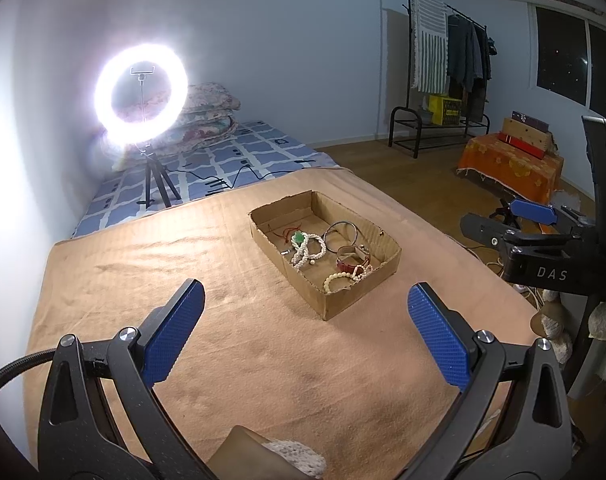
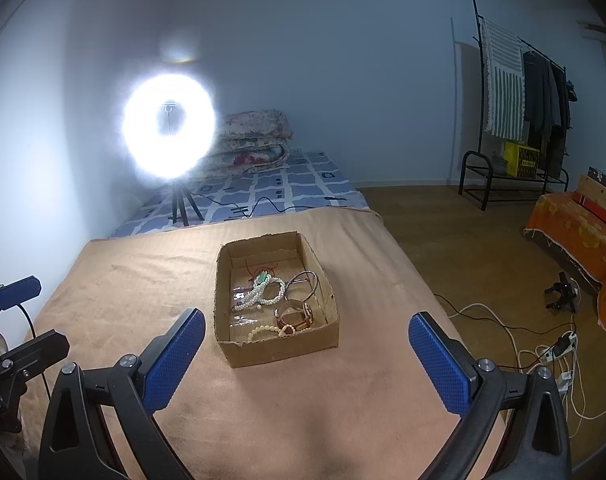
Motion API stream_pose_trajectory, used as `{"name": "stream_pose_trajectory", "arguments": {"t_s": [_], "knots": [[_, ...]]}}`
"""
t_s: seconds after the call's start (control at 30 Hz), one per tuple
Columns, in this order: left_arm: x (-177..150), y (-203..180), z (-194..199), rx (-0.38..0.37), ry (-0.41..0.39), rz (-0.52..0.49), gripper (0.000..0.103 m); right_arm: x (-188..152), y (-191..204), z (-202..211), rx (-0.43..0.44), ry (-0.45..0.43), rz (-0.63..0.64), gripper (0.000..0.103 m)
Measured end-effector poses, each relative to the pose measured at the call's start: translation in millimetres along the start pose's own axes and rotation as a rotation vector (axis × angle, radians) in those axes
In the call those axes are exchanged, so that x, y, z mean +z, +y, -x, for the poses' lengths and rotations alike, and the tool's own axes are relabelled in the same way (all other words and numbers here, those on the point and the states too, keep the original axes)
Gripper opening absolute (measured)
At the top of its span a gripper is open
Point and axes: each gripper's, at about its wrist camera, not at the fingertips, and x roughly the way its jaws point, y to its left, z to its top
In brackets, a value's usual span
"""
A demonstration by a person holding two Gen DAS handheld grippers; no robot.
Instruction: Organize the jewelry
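A shallow cardboard box (image 1: 387,257) (image 2: 279,350) sits on a tan blanket (image 1: 231,360) (image 2: 143,280). Inside lie a white pearl necklace with a green stone (image 1: 308,249) (image 2: 263,293), a metal bangle (image 1: 343,232) (image 2: 303,285), a brown-strapped watch (image 1: 353,261) (image 2: 294,316) and a cream bead bracelet (image 1: 343,280) (image 2: 265,332). My left gripper (image 1: 306,304) hangs open, short of the box's near corner, nothing between its blue pads. My right gripper (image 2: 306,330) is open too, its fingers either side of the box's near end, above the blanket. In the left wrist view the right gripper (image 1: 519,224) shows at the right edge.
A lit ring light on a tripod (image 1: 141,92) (image 2: 169,128) stands behind the blanket on a blue checked bed (image 1: 223,156), with folded quilts (image 2: 251,140). A clothes rack (image 1: 443,64), an orange-covered bench (image 1: 511,160) and floor cables (image 2: 543,352) lie to the right.
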Motion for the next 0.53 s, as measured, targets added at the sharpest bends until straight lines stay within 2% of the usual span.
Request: {"name": "stream_pose_trajectory", "arguments": {"t_s": [0.53], "knots": [[-3.4,1.7,-1.7,0.014,-0.01,-0.002,0.103,-5.6,-1.6,-2.3,0.0,0.017,-0.003,0.103]]}}
